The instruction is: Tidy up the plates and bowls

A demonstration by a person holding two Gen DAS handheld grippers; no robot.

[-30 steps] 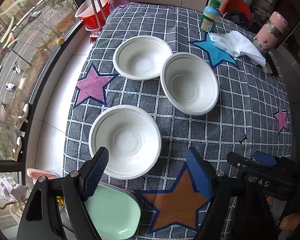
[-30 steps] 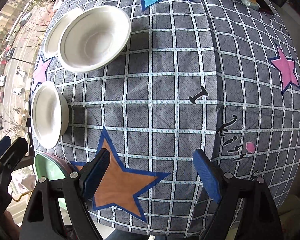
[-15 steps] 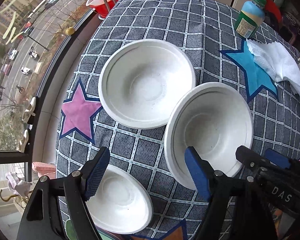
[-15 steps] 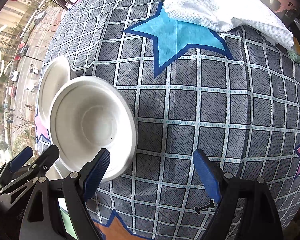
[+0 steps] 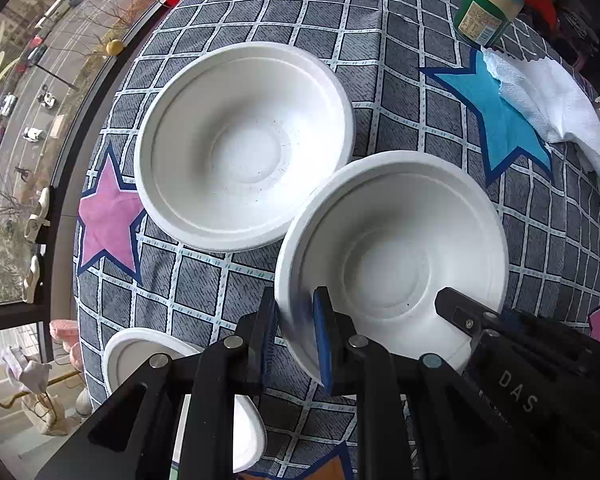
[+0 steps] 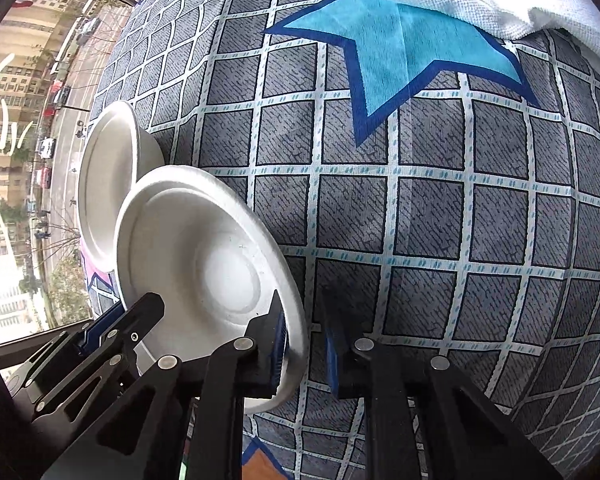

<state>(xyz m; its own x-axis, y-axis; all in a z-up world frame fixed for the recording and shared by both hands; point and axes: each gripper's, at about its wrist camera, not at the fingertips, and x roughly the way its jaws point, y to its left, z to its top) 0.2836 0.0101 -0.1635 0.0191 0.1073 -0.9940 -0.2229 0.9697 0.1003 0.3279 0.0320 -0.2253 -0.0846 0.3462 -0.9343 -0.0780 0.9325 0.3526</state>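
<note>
White bowl (image 5: 392, 256) rim between both jaws

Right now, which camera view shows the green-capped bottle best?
The left wrist view. The green-capped bottle stands at the far table edge, behind the white towel, with its label visible. The right wrist view does not show the bottle, only the towel.

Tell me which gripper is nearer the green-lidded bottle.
Hard to call; likely right. The left gripper and right gripper both pinch the same white bowl's near rim, the bottle beyond its far right.
</note>
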